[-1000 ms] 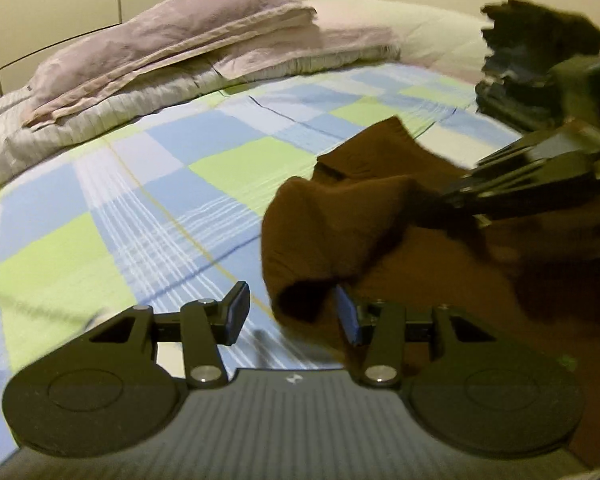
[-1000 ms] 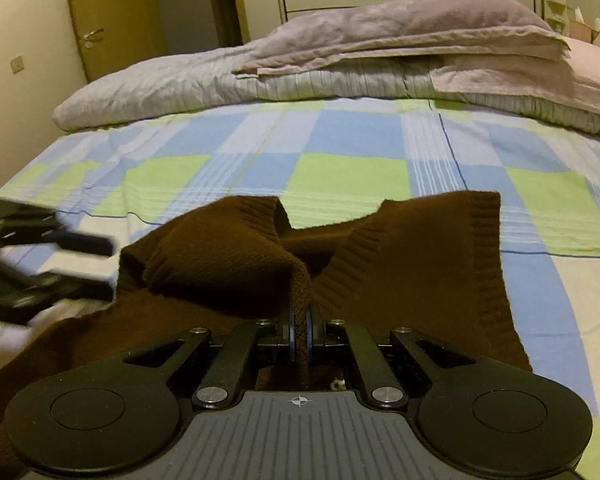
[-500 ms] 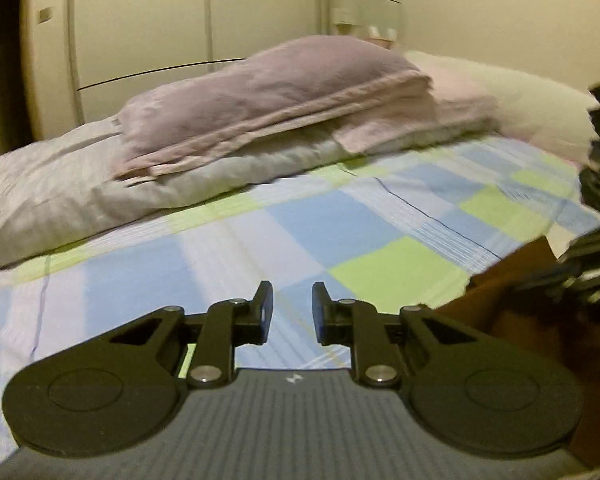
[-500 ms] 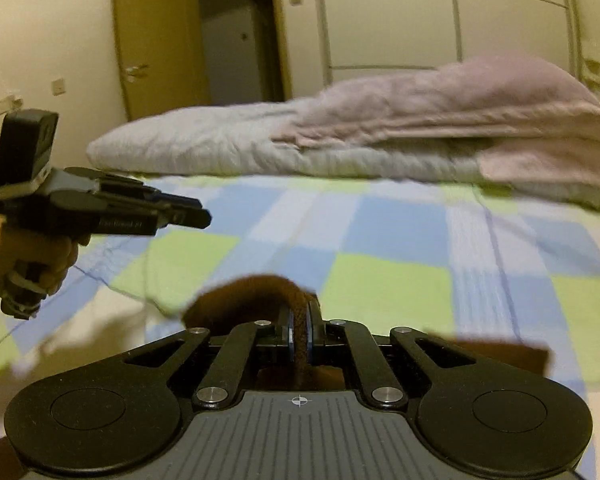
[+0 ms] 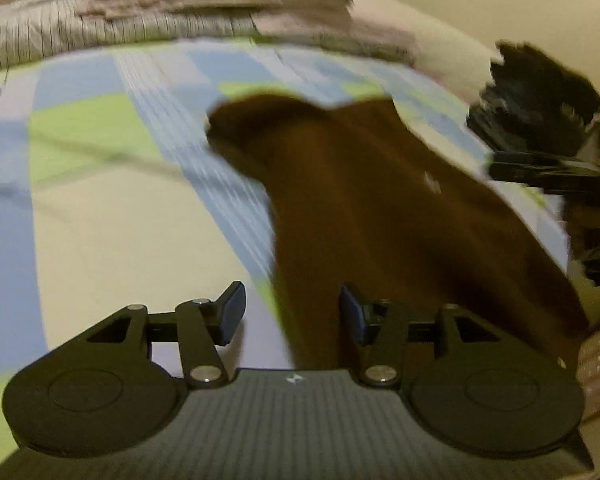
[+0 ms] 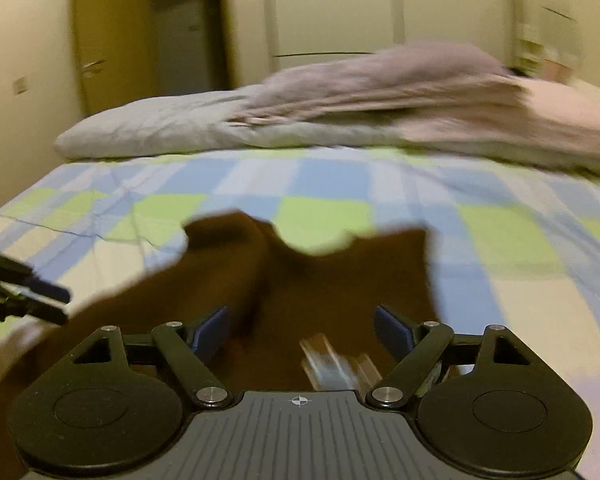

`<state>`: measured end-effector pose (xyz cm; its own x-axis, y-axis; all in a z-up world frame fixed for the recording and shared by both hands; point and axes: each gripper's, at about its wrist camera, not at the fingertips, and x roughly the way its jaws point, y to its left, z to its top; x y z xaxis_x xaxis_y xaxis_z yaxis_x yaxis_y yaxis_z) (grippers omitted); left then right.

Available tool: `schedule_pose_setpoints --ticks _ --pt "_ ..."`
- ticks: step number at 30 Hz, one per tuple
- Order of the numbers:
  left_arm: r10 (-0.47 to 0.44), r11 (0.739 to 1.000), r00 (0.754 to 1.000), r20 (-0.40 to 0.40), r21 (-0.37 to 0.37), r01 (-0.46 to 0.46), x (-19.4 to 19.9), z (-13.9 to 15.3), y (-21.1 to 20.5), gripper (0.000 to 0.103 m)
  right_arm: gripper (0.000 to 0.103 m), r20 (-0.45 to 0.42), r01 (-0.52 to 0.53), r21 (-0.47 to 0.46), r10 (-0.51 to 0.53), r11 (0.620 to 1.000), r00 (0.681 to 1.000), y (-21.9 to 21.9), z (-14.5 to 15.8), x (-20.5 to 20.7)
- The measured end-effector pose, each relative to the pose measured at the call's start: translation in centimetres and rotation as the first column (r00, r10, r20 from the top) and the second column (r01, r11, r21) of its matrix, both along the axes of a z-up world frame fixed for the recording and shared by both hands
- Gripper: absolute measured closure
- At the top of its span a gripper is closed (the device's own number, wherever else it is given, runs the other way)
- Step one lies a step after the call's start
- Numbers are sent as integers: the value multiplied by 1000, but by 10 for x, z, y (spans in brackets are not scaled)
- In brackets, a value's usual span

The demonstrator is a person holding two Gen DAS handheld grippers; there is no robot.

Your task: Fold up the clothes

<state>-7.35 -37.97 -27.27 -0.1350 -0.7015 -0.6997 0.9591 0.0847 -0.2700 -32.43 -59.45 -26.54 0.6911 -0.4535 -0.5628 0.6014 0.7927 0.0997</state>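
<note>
The brown knit garment (image 5: 380, 208) lies spread on the checked bed cover (image 5: 100, 184), so that it can be folded flat. The left gripper (image 5: 292, 312) and the right gripper (image 6: 302, 332) both stand with jaws apart, holding nothing.

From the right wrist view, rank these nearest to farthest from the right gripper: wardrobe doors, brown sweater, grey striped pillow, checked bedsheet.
1. brown sweater, directly under the open right gripper.
2. checked bedsheet, spreading ahead.
3. grey striped pillow, left at the bed's far end.
4. wardrobe doors, against the back wall.
</note>
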Motion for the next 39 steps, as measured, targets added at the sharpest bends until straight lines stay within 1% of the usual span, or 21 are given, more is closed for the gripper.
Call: schedule_pose_setpoints --ticks 3,4,8,9,10,13,14,16,19,21,22,24,27,29,30,31,33,36,37,38,39 --pt "-11 1000 1000 5 26 11 -16 -11 6 69 20 -5 132 65 -132 989 991 16 -12 -67" --pt "-9 1000 1000 7 19 9 -19 -8 8 91 21 -16 178 92 -177 980 984 20 -18 -86" --pt "40 998 999 29 -49 -38 -16 19 31 94 24 -21 268 209 -270 940 963 27 -38 -132" --pt "60 996 997 37 -71 -58 -12 29 40 95 43 -10 261 248 -267 933 964 27 -42 -135" --pt "80 993 996 49 -86 -75 -9 38 52 96 55 -4 252 269 -261 929 965 27 -43 -135" --pt "153 986 986 68 -84 -147 1 48 83 101 59 -4 233 289 -242 929 970 27 -40 -129" --pt "175 983 982 70 -65 -171 6 44 87 103 63 -9 222 296 -229 929 973 26 -40 -126" --pt "222 975 974 53 -33 -220 13 34 93 103 85 -24 213 305 -216 928 976 21 -40 -125" --pt "251 967 968 26 -40 -250 11 34 104 99 92 -37 238 273 -237 932 971 15 -31 -137" --pt "236 970 972 -2 -56 -236 4 36 115 87 92 -32 298 209 -298 931 954 16 -21 -153" --pt "227 973 974 -8 -51 -227 0 35 119 75 92 -19 317 209 -320 925 947 16 -18 -163" --pt "203 978 979 -16 -34 -204 -14 29 127 66 92 -13 328 218 -333 919 943 21 -18 -176" --pt "164 986 984 -66 1 -164 -36 13 137 61 89 -29 315 224 -317 922 948 38 -21 -186" --pt "140 990 987 -83 11 -139 -48 7 138 58 73 -25 317 227 -319 921 947 54 -25 -190" --pt "130 992 988 -86 13 -129 -53 5 137 57 53 -17 321 235 -326 918 945 60 -28 -192" --pt "120 993 989 -88 15 -119 -58 4 136 51 39 -7 325 242 -333 914 943 67 -30 -195" --pt "101 995 990 -94 19 -100 -69 0 135 45 39 12 327 260 -341 909 940 79 -34 -201" --pt "72 997 992 -102 24 -70 -84 -5 133 47 39 28 315 292 -338 903 941 91 -38 -207" --pt "62 998 993 -104 26 -60 -90 -6 132 51 39 30 314 305 -339 899 940 94 -41 -208" --pt "53 998 993 -105 30 -50 -94 -8 131 77 39 31 312 320 -339 895 940 95 -43 -209" --pt "45 998 994 -101 40 -41 -95 -8 129 91 39 31 309 335 -339 890 940 95 -45 -210"
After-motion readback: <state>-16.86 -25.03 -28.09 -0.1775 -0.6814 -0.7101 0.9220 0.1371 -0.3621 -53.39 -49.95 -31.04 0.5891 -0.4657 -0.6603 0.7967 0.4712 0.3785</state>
